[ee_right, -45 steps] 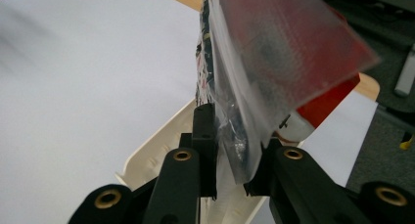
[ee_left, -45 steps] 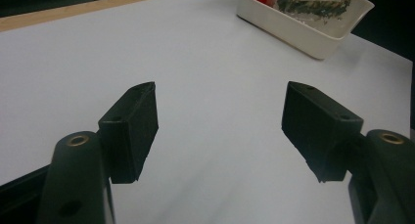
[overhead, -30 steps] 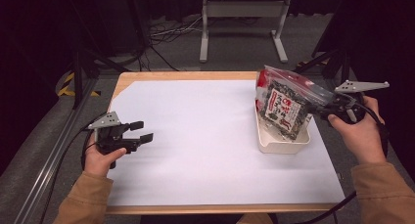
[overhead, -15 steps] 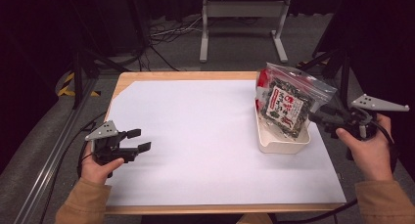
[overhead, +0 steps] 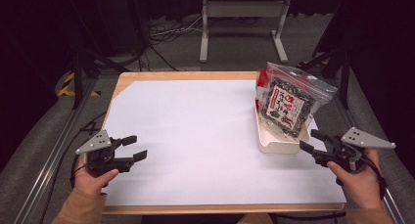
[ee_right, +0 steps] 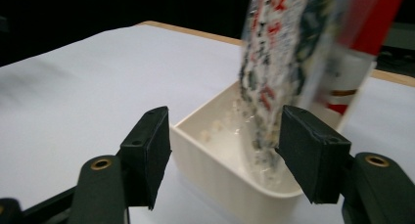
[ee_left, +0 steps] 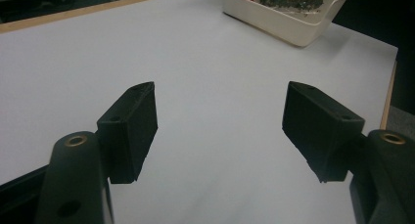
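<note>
Snack bag (overhead: pixel 289 102) stands leaning in white tray (overhead: pixel 274 146).

A wooden bench (overhead: pixel 128 78) carries a white sheet (overhead: pixel 195 131) over most of its top, with bare wood showing along the far edge and the cut far-left corner. Beyond it, a grey metal stand (overhead: pixel 242 11) rests on the dark floor (overhead: pixel 166 62) beside loose cables (overhead: pixel 166 33).

In the right gripper view the snack bag (ee_right: pixel 293 62) is blurred, its top cut off. The bag hides the white tray's (overhead: pixel 274 145) far inside; its label print is unreadable.
</note>
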A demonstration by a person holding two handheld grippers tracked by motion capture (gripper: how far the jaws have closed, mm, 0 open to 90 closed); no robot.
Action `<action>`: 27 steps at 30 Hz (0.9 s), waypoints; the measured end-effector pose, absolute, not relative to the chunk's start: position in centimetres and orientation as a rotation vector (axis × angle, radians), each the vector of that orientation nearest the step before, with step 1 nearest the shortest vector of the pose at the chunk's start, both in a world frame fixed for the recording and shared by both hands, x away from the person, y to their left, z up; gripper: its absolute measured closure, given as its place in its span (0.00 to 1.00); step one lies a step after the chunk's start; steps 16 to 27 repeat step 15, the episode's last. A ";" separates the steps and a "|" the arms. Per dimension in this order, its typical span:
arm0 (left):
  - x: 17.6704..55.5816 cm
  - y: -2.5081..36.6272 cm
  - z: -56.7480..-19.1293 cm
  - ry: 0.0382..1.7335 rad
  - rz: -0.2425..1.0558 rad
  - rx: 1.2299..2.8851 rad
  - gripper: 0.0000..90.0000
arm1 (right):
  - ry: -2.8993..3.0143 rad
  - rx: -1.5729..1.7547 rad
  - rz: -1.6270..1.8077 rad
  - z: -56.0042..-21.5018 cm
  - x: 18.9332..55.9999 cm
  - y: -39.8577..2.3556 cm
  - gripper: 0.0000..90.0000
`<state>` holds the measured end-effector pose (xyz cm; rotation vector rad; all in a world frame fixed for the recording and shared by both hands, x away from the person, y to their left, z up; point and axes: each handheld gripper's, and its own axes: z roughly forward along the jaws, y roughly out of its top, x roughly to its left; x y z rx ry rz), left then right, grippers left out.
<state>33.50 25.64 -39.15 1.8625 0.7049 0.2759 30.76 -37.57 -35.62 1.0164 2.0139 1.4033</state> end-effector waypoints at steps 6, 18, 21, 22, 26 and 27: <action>33.0 25.8 -39.6 0.716 0.287 1.862 0.32 | 2.031 0.946 1.445 -37.5 30.1 -36.3 0.40; 33.0 26.0 -39.9 0.726 0.320 1.854 0.32 | 2.032 0.935 1.454 -38.9 30.4 -35.4 0.39; 33.0 26.0 -39.9 0.726 0.320 1.854 0.32 | 2.032 0.935 1.454 -38.9 30.4 -35.4 0.39; 33.0 26.0 -39.9 0.726 0.320 1.854 0.32 | 2.032 0.935 1.454 -38.9 30.4 -35.4 0.39; 33.0 26.0 -39.9 0.726 0.320 1.854 0.32 | 2.032 0.935 1.454 -38.9 30.4 -35.4 0.39; 33.0 26.0 -39.9 0.726 0.320 1.854 0.32 | 2.032 0.935 1.454 -38.9 30.4 -35.4 0.39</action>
